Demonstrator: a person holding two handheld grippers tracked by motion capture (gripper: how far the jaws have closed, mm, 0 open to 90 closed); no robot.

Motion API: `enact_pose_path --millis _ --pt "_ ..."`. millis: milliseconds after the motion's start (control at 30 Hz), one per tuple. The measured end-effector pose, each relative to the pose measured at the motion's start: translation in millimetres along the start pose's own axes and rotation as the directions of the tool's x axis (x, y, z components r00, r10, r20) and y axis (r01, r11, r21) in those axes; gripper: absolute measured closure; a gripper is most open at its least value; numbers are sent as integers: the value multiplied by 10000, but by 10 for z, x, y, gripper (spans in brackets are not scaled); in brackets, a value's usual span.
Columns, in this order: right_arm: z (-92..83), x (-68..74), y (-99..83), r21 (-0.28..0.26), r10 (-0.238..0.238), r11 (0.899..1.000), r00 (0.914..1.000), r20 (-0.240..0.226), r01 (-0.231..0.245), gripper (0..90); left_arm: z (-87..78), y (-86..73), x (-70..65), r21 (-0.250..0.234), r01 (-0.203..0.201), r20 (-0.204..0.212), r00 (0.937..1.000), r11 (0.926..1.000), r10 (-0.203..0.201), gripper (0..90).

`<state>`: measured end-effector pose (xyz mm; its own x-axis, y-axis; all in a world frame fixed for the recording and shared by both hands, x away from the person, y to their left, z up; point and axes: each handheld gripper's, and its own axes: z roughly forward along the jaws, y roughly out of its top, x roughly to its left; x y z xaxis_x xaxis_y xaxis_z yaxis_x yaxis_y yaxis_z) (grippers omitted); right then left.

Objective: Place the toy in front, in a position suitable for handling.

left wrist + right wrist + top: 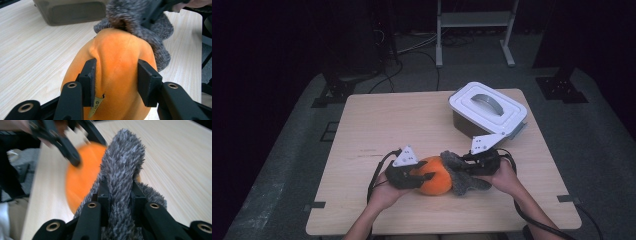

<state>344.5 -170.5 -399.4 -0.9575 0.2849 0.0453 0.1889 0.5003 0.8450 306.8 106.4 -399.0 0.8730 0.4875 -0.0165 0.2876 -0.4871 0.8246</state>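
High view, surface: a pale wooden table (pixel 377 125) is standing on grey flooring, with dark surroundings and a light metal frame (pixel 475 30) rising behind it.
High view, far corner: a grey container with a white lid (pixel 488 109) is sitting toward the table's far right.
Soft toy, place: an orange plush body (pixel 435 176) with a grey furry part (pixel 460 172) is lying near the table's front edge, between the two grippers.
Left gripper: the left gripper (pixel 414 175) is squeezing the orange plush from its left side; in the left gripper view the jaws are pressing into the orange fabric (pixel 117 72) on both sides (a small tag is poking out by one jaw).
Right gripper: the right gripper (pixel 469 165) is pinching the grey fur (pixel 122 182), jaws closing tight on a fold of it.
Hands: both forearms are coming in from the near edge, each hand wrapping its gripper body, jaws pointing inward toward each other.
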Motion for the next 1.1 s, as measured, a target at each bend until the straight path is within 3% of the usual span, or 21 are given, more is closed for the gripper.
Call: enact_pose_path --millis 67,133,233,300,400,533,600,667,800,833,933,967,1033,1100 --pt "-43 -67 -84 231 349 9991 9993 139 -352 746 32 5 -34 -22 55 -26 10000 10000 -56 528" --pt "-92 -63 -83 200 403 9990 9991 114 -405 746 64 19 -63 55 38 105 9999 10000 -38 514" --pt "-166 -19 -6 -319 298 9990 9995 -59 -299 746 106 58 -106 228 -322 600 9977 9992 308 467" --pt "-140 7 19 -27 109 9999 9999 -91 -110 745 86 81 -97 201 -374 999 9944 9991 353 418" --pt "-28 19 -85 466 95 9989 9989 -461 -73 746 15 100 -60 -48 -325 1337 9905 9995 328 367" --pt "-25 22 -225 347 327 9989 9960 -834 -299 745 -5 76 28 -51 -200 849 9962 9998 204 331" --pt "-48 32 -258 471 352 9984 9951 -927 -309 745 44 17 71 70 50 959 9954 10000 -57 330" --pt "-78 36 -268 528 428 9979 9937 -1040 -375 742 96 -36 79 209 260 1382 9900 9994 -287 343" --pt "-198 2 -230 135 560 9984 9963 -657 -552 738 70 -27 32 868 -477 2255 9739 9951 270 346" --pt "-216 -17 -232 -36 679 9977 9956 -647 -683 738 53 -29 22 992 -571 2581 9657 9934 298 344" --pt "-163 -3 -244 253 754 9970 9941 -784 -736 738 -1 -26 33 853 -675 2963 9543 9941 394 316" --pt "-110 32 -252 415 617 9974 9940 -900 -582 738 -22 -16 46 707 -628 2953 9546 9955 393 302" --pt "-21 102 -267 592 507 9973 9910 -1241 -436 739 -44 8 68 346 -514 2604 9646 9981 406 243" --pt "20 148 -263 589 364 9979 9873 -1543 -276 740 -21 19 77 357 -355 2408 9702 9987 259 193"
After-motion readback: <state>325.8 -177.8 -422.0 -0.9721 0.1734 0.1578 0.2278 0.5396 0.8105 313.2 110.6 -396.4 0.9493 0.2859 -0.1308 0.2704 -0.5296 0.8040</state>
